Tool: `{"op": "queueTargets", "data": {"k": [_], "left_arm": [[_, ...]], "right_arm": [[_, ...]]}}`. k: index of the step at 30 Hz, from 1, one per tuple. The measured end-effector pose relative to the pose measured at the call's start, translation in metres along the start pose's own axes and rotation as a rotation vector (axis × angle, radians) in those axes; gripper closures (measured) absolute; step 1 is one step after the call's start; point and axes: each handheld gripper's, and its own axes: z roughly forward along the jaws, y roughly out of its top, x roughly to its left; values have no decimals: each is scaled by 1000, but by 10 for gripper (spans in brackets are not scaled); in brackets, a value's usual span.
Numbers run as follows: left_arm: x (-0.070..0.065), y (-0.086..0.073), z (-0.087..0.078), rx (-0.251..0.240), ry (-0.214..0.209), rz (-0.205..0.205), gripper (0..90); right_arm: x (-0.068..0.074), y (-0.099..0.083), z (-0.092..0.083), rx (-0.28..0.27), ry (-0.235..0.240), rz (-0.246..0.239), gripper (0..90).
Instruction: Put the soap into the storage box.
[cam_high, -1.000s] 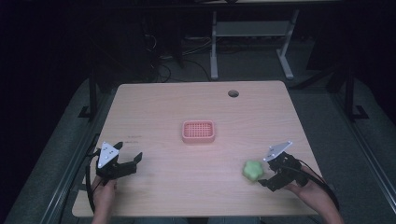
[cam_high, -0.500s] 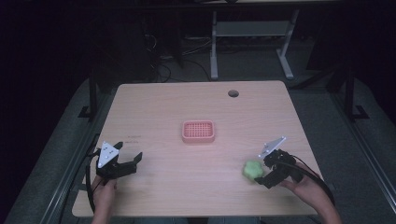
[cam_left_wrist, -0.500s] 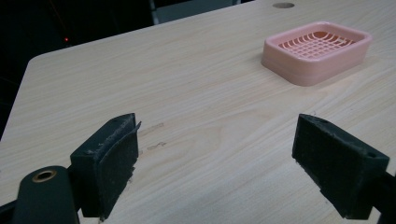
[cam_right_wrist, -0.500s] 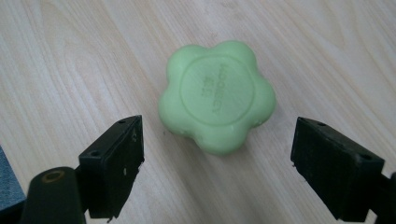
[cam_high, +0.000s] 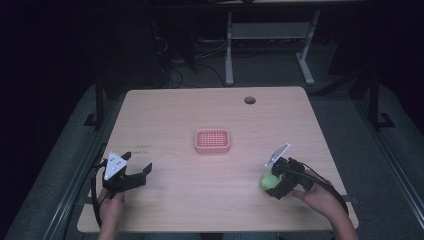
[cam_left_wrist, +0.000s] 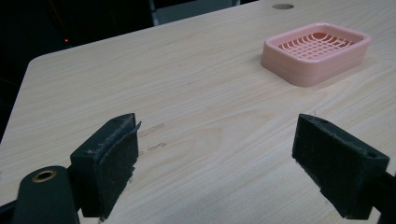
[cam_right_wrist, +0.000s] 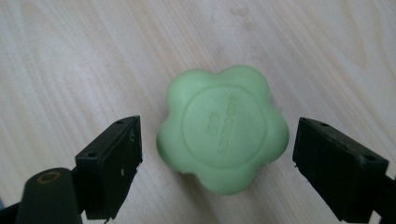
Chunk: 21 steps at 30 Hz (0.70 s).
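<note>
— Which step is this?

— The reach for the grasp, I'd say. The right gripper (cam_right_wrist: 217, 163) is lowered over the green flower-shaped soap (cam_right_wrist: 223, 141), its fingers (cam_right_wrist: 112, 163) spread apart with the soap lying flat on the table (cam_high: 210, 110) between them, neither pad touching it as far as I can tell.

— And the other one?

— The left gripper (cam_high: 135, 172) rests near the table's front-left corner, fingers (cam_left_wrist: 108, 161) apart on nothing, looking toward the pink soap dish (cam_high: 212, 140) at mid-table (well apart from the soap).

— Next move?

— Probably closing squarely on the soap's lobed sides, firmly enough that it won't slip, then lifting it toward the dish.
</note>
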Motion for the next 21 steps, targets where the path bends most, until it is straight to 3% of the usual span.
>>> {"op": "queueTargets", "data": {"k": [5,11,21], "left_arm": [[0,0,0,0,-1,-1,142],[-1,1,0,1,-4,3,142],[-1,1,0,0,-4,3,142]], "right_arm": [[0,5,7,43,-11,3,151],[1,9,11,55,-8,13,154],[0,16,17,112,-21,53,208]]}}
